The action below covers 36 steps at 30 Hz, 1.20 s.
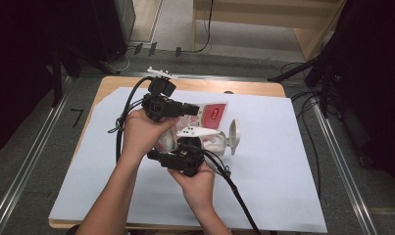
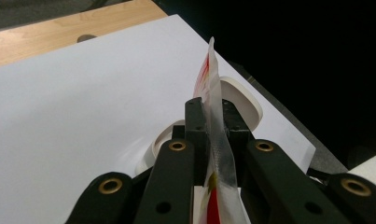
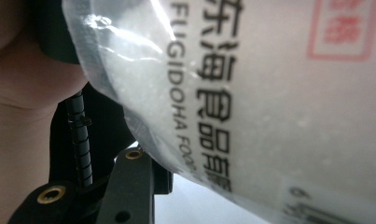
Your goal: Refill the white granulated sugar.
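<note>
Clear plastic, printed in red and black, makes up the bag (image 1: 205, 115) that both tools handle near the middle of the high view, above a white sheet (image 1: 283, 161) laid over the wooden bench (image 1: 244, 87). The left hand-held gripper (image 1: 192, 108) sits just left of centre, its jaws pointing toward the right of the frame and pinching the bag's upper edge. In the left gripper view that edge (image 2: 213, 116) stands on end between the two black jaws, which are pressed together on it, and the film runs from the bottom of the frame up past the jaw tips.

Below it in the high view, the right hand-held gripper (image 1: 183, 156) is held close under the bag, next to a clear jar (image 1: 217, 142) lying on its side on the sheet, its white lid (image 1: 234, 137) swung open toward the right. In the right gripper view the bag (image 3: 269, 102), holding white grains, lies right against the camera across the upper right; whether these jaws are spread or closed I cannot tell.
</note>
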{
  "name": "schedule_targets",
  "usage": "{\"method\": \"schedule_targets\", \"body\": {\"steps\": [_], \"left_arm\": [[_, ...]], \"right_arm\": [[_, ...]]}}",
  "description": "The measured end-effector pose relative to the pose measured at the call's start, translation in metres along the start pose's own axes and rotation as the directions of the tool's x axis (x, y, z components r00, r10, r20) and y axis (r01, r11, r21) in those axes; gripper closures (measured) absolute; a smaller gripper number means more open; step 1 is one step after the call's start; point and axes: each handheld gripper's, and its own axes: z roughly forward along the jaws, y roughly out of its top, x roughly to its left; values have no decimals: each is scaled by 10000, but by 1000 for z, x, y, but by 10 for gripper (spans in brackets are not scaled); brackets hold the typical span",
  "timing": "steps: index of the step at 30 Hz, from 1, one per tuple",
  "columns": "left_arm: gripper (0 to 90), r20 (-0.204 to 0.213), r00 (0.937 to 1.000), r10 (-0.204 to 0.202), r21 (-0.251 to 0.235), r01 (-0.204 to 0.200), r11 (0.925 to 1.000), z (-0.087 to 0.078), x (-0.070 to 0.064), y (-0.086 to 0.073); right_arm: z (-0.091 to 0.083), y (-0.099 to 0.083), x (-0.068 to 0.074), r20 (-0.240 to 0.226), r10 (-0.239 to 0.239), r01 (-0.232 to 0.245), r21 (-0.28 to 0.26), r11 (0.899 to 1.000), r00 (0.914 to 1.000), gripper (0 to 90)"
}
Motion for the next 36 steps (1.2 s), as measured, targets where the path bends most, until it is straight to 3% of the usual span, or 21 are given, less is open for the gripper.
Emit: {"method": "schedule_targets", "body": {"steps": [18, 22, 24, 36], "left_arm": [[852, -191, 9997, 131, 126, -129, 9998, 0, -5, 1], [850, -269, 9994, 211, -52, -212, 9998, 0, -5, 1], [851, -455, 9988, 193, -96, -198, 9998, 0, -4, 1], [854, -455, 9989, 73, -45, -75, 10000, -1, -3, 1]], "right_arm": [[-2, -1, 2, -474, 250, -253, -59, 9997, 9986, 611], [1, 1, 0, -397, 139, -143, -121, 9998, 9991, 558], [3, 2, -2, -470, 183, -187, -86, 9998, 9987, 563], [5, 2, 0, -160, -206, 208, 134, 9997, 9997, 595]]}}
